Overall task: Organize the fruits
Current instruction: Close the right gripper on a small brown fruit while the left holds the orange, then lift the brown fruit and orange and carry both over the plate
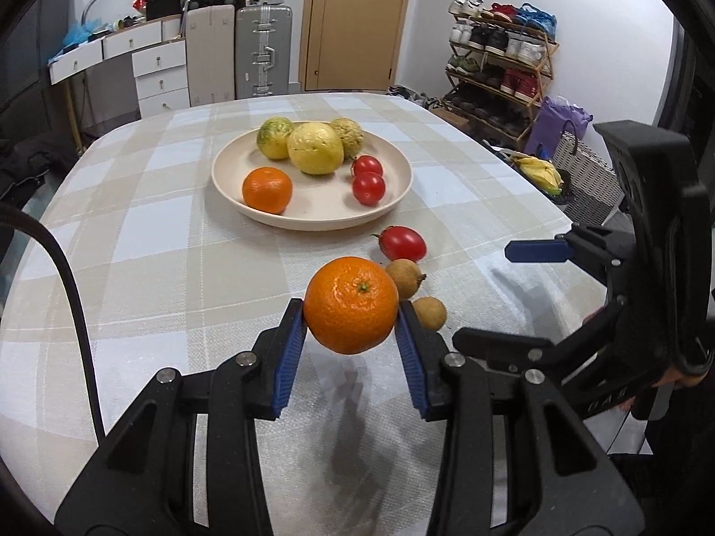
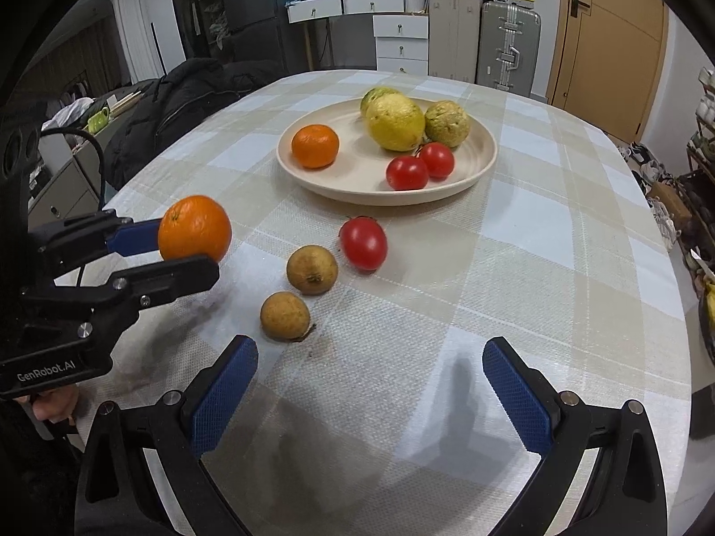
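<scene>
Left wrist view shows my left hand-held gripper (image 1: 351,324) pinching a mandarin (image 1: 351,304) clear of the desk (image 1: 156,245), so I judge it bound for the plate (image 1: 384,212) ahead, where one mandarin already lies. Beyond its fingertips lie a tomato (image 1: 402,242) and two brown fruits (image 1: 404,278). My right hand-held gripper (image 2: 371,384) hangs spread and empty, likely waiting.

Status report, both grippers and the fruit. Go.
Left gripper shut on orange, lifted off the table. Right gripper open, empty. Plate ahead, open spot at front. One tomato, two brown fruits on cloth; path clear.
</scene>
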Available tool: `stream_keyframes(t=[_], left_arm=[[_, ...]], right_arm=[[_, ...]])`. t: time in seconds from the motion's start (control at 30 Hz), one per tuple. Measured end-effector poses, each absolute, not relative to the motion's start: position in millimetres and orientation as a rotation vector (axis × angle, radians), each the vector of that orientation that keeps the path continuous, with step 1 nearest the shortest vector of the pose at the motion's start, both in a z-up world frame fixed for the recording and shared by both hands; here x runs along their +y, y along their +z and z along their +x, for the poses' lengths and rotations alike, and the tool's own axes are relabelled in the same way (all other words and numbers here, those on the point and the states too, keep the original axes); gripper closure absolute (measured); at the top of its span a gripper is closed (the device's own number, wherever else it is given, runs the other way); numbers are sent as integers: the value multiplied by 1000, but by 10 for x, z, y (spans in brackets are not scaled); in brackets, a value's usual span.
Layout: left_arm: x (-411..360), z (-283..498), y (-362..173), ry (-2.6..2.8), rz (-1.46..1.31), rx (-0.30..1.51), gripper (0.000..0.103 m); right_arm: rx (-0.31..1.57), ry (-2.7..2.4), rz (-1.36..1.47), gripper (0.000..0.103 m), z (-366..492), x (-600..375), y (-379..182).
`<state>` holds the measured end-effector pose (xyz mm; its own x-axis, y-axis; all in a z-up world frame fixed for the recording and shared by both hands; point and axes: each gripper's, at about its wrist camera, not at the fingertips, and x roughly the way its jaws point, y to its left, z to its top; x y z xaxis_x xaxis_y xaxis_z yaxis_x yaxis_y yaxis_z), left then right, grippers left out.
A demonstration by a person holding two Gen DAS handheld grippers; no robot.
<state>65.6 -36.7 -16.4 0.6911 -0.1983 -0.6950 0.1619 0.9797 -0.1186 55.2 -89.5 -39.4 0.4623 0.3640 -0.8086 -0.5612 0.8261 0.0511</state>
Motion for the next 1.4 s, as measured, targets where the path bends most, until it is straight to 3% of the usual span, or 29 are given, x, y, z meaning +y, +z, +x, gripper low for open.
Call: stream_keyframes(t=[0.13,0.2,0.53,0.7,0.97,1.4], left_arm=[[-367,672,-184,-187,-36,779,65],[-365,680,-195,-180,-28,780,65],[-362,681,-208,-159,-19,776,65],[-357,690,-217,-153,-16,778,65],[-359,700,-238,-149,-15,782,65],[-340,702,-258,-147,-17,777,65]], right_arm=[[921,587,-266,4,503,-790,-433],[925,611,-254,17,491,-755,-438],[923,646,-250,35,455,-627,-458],[918,673,-236,56,436,-602,-452],[914,689,-212,72,419,-578,-449],[891,707,-231,75,384,-589,-420]])
